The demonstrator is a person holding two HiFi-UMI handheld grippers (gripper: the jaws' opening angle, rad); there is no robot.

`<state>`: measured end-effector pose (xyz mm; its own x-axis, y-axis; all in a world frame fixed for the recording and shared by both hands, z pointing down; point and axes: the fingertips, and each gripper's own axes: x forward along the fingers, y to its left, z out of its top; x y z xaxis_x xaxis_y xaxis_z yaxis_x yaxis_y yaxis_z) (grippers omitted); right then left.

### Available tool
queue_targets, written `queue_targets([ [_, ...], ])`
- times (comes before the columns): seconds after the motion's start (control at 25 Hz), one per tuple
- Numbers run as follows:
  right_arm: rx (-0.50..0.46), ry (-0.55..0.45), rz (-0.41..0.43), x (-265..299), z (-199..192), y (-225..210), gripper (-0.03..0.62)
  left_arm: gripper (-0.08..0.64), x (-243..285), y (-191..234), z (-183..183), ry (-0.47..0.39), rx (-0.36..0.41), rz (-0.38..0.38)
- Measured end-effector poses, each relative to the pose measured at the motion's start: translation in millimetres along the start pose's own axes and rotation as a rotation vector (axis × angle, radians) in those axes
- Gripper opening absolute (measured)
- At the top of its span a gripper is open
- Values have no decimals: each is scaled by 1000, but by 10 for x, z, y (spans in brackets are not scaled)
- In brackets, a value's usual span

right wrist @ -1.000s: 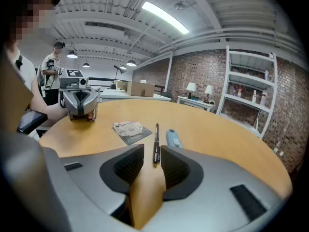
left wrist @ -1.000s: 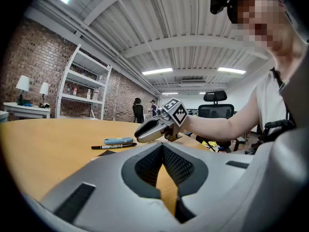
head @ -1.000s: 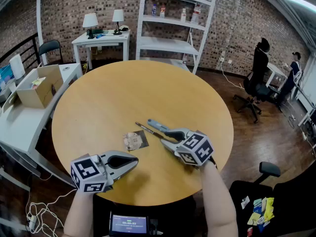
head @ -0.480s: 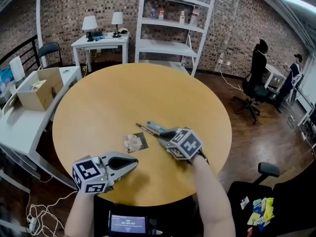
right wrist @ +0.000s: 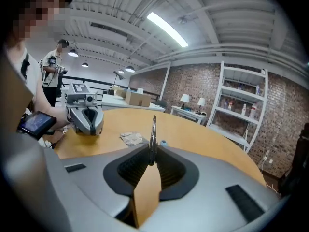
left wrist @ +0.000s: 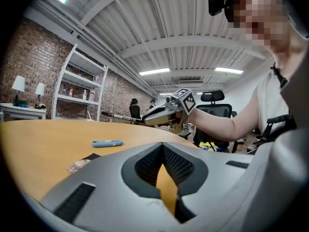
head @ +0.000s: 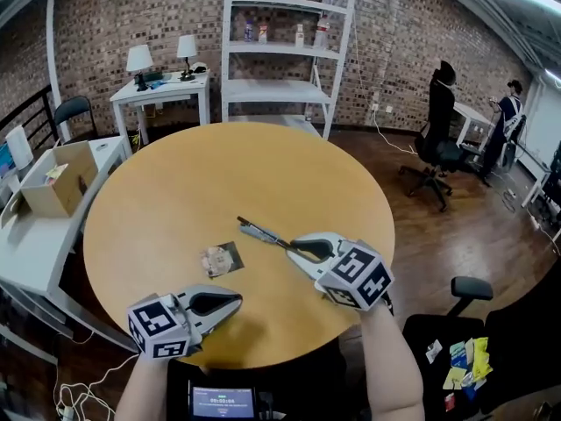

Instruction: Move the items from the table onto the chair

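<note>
While the right gripper (head: 296, 246) is clamped on the pen (head: 279, 240), the pen is clear of the round table (head: 175, 182). It sits right of centre on the near side, and most of its length projects beyond the pads toward the far left. The jaws have just been closing and then easing slightly, with the pen between them. The right gripper view shows the pads pressing on the barrel close to one end.

Handling judgement, pen:
- Light, stiff and thin, with a smooth barrel that is probably slippery.
- An end grip leaves a long unsupported length, so the pen may pivot or slide in the pads during a fast swing.
- A hold nearer mid-barrel would be steadier. With the present hold, keep the pads firm and the motion smooth.

The left gripper (head: 235, 300) hovers over the near left part of the table, its fingertips together with nothing between them.

Two things lie on the table:
- The blue tool (left wrist: 107, 143) lies flat beneath the projecting pen. It is likely rigid and light, and is best taken across its narrow width at mid-length.
- The packet (head: 219, 259) lies just left of the blue tool and slightly nearer. It is flat, thin and probably flexible. It lies flush on the wood, so take it by an edge.

Destination: the chair (head: 425, 336) stands to the near right, apart from the table. Its seat carries several small colourful items (head: 463, 367)
</note>
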<state>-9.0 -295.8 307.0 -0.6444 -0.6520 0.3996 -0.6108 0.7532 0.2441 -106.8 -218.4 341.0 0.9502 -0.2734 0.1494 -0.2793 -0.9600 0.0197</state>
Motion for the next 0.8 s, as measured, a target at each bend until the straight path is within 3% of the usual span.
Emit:
queue_targets([
  [0.16,47,-75,-52,-544,-96,17,57,9,224,-110,106,-38,11,-6],
  [0.44,127,-79,-209,-1486,-625,6,58,9,834,-467,287,-52,17,-108],
  [0.6,193,-92,-330,-2118,-977,-22,58,9,1297,-847,479,-59,45,-202],
  [0.8,324,-102,-546,-3094,-1590,39,58,9,1900,-1496,667,-66,71,-380],
])
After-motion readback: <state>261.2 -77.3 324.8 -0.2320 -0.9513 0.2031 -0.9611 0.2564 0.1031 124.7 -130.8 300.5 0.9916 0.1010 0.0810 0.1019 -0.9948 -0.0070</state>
